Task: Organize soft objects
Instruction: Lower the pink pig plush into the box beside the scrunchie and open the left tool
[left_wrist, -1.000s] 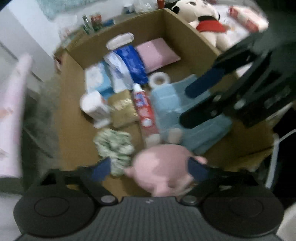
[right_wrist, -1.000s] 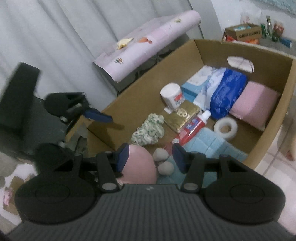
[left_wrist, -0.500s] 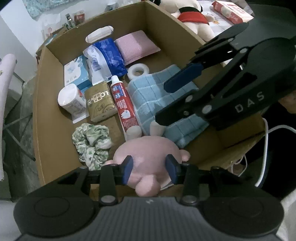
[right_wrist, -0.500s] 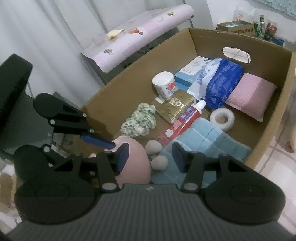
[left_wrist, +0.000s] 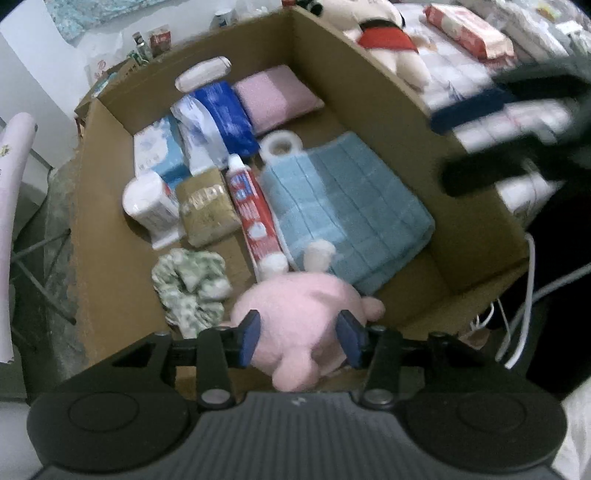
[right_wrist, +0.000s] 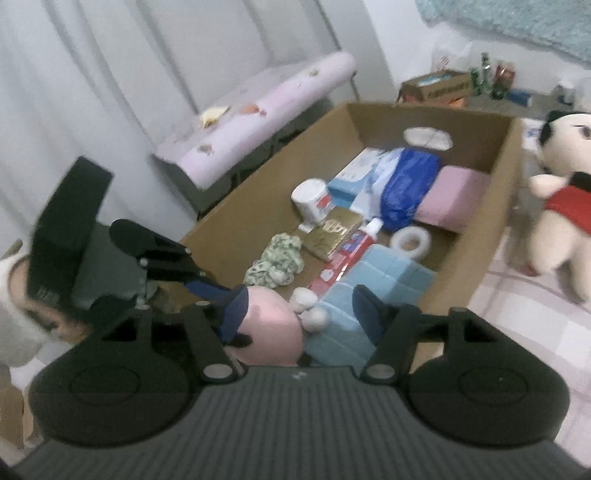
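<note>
The left gripper (left_wrist: 299, 334) hangs over the near corner of the cardboard box (left_wrist: 388, 99) with the pink plush toy (left_wrist: 299, 306) between its blue pads, jaws opening, the pads at the toy's flanks but whether they press I cannot tell; the toy sits low in that corner, beside the green scrunchie (left_wrist: 192, 284) and against the blue towel (left_wrist: 347, 206); the right gripper (right_wrist: 301, 308) has its jaws opening and nothing between them. If the toy is let go tilted it may roll onto the toothpaste tube (left_wrist: 251, 206) or settle crooked on the towel's edge; the right gripper, blurred and close, could brush the box wall. The right wrist view alone shows the large stuffed doll (right_wrist: 554, 206) standing on the floor outside the box; the left wrist view alone shows the red packet (left_wrist: 469, 31) beyond it.
</note>
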